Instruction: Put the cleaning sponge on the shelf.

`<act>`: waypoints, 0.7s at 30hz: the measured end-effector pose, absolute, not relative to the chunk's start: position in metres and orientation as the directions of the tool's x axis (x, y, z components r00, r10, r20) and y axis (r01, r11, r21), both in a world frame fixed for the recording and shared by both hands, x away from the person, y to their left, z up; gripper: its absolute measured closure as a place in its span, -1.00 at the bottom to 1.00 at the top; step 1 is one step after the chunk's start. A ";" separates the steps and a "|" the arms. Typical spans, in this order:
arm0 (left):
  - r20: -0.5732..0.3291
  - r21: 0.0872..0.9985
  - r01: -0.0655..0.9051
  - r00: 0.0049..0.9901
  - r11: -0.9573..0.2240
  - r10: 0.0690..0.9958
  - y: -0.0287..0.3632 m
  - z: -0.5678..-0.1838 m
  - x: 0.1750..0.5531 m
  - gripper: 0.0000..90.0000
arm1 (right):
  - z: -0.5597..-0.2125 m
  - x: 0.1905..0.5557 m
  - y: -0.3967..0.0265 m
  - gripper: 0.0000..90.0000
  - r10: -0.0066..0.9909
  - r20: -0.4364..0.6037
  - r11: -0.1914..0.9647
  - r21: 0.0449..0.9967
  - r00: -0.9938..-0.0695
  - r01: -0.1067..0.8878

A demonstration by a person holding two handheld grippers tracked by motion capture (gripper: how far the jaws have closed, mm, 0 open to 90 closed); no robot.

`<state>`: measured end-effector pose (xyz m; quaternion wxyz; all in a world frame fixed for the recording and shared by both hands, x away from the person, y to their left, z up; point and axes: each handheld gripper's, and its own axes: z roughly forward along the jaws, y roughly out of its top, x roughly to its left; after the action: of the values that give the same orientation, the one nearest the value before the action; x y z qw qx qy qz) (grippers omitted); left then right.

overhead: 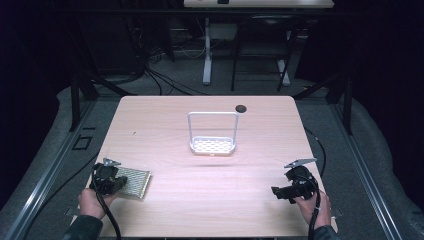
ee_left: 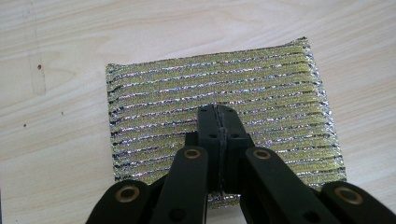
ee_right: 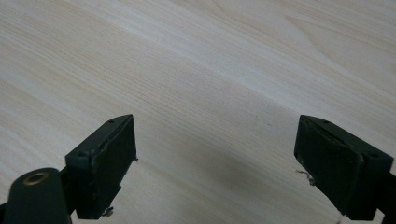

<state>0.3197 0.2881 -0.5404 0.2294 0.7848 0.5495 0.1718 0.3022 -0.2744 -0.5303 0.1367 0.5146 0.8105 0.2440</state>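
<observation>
Metallic gold-and-silver ribbed scouring pad (ee_left: 217,116) lies flat at the tabletop's (overhead: 210,200) near-left corner, where my left gripper (ee_left: 218,112) pinches its near edge. My right gripper (ee_right: 215,154) hovers spread over bare wood; a white perforated rack (overhead: 212,134) stands mid-table, well apart.

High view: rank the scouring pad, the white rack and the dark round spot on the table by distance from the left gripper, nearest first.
1. Scouring pad: under the left gripper's shut fingers, near-left corner.
2. White rack: table centre.
3. Dark round spot: far edge, beyond the rack.
</observation>
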 end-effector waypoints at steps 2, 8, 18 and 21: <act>0.018 0.552 0.779 0.346 -0.298 0.938 0.287 -0.539 0.319 1.00 | -0.530 0.302 -0.274 -0.73 0.901 0.029 0.351 0.537 -0.433 0.767; 0.011 0.565 0.770 0.354 -0.298 0.935 0.286 -0.535 0.316 1.00 | -0.530 0.302 -0.275 -0.73 0.901 0.029 0.351 0.536 -0.433 0.768; -0.005 0.593 0.750 0.367 -0.293 0.930 0.283 -0.528 0.313 1.00 | -0.530 0.302 -0.275 -0.73 0.902 0.028 0.351 0.537 -0.431 0.767; -0.008 0.596 0.745 0.376 -0.297 0.926 0.280 -0.527 0.312 1.00 | -0.530 0.302 -0.275 -0.73 0.903 0.027 0.350 0.533 -0.429 0.770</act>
<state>0.3116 0.2798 -0.5265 0.2629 0.7869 0.5312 0.1721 0.3022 -0.2751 -0.5298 0.1373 0.5163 0.8101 0.2416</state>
